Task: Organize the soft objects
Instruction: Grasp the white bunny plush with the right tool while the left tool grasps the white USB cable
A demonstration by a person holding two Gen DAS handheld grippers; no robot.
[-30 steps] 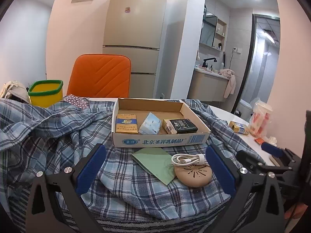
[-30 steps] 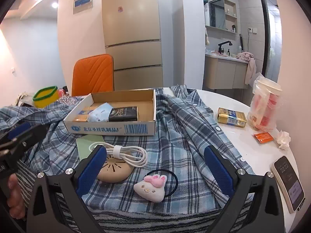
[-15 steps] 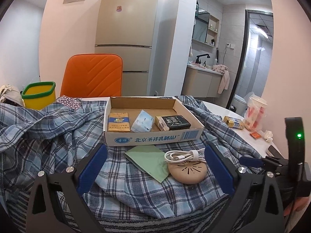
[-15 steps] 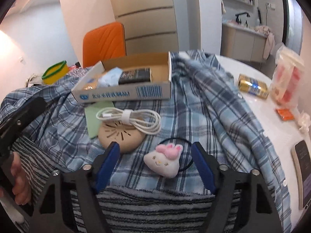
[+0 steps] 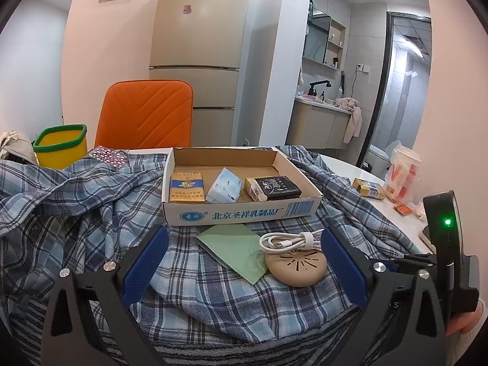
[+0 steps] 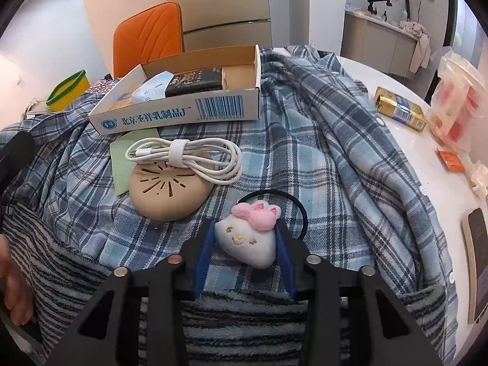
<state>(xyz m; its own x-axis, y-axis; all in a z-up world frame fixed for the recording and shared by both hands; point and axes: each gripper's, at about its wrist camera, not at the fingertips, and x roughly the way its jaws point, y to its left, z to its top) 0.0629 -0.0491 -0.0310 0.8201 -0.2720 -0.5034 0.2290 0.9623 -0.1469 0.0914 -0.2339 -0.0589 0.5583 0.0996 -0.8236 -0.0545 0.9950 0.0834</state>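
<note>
Pretty cramped near the front edge: the tan disc (image 6: 169,193) with the white cable (image 6: 189,158) piled on top sits just left of the plush hair tie (image 6: 248,238), and the cardboard box (image 6: 183,113) blocks the way behind them. Right of the tie there's open plaid shirt (image 6: 335,164), with the phone (image 6: 479,262) at the table's right edge.

White table (image 6: 405,140) carries plaid shirt (image 6: 320,152), gold pack (image 6: 399,108), phone (image 6: 477,262)

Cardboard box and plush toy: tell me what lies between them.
In the right wrist view, a coiled white cable rests on a tan round disc, both between the cardboard box and the plush toy.
</note>
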